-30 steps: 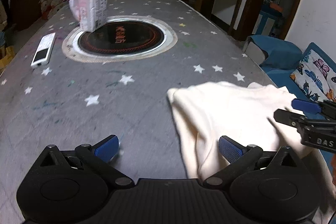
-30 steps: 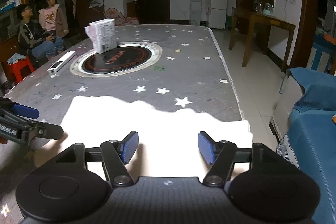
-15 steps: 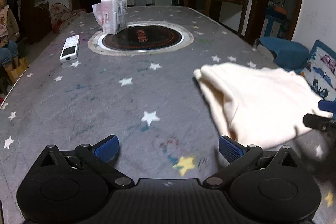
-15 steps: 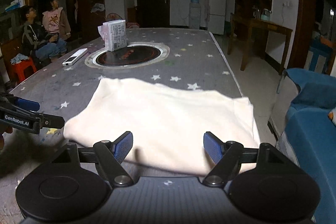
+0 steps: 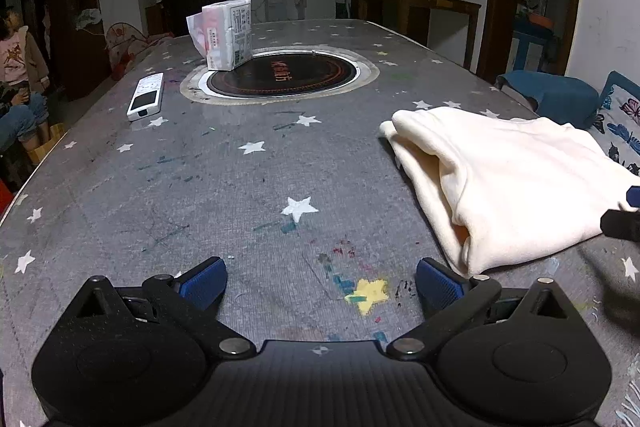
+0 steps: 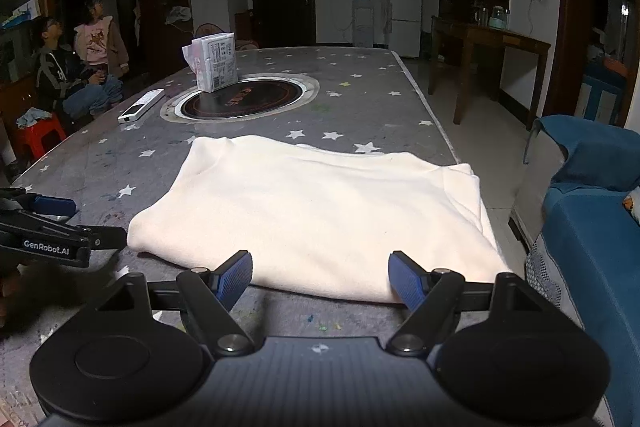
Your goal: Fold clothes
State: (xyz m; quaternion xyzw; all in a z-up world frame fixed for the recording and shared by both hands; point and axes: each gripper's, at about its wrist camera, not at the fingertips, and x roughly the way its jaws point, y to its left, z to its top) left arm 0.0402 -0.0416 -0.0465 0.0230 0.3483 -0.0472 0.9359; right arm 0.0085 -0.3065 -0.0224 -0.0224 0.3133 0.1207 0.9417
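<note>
A cream garment [image 6: 320,207] lies folded flat on the grey star-patterned table [image 6: 360,71], near its right edge. In the left wrist view the garment [image 5: 512,179] lies to the right. My left gripper [image 5: 320,281] is open and empty over bare table, left of the garment; it also shows in the right wrist view [image 6: 60,227]. My right gripper [image 6: 320,277] is open and empty just in front of the garment's near edge; one of its fingertips [image 5: 620,223] shows at the left view's right edge.
A round black hotplate [image 5: 280,75] is set into the table's middle. A tissue pack [image 5: 226,35] stands on its rim, and a white remote [image 5: 146,101] lies to its left. A blue sofa [image 6: 592,211] stands right of the table. Two people [image 6: 80,67] sit at the far left.
Both grippers have pulled back from the garment. The left one has moved left off the cloth, over bare table. The garment now lies flat and still.
</note>
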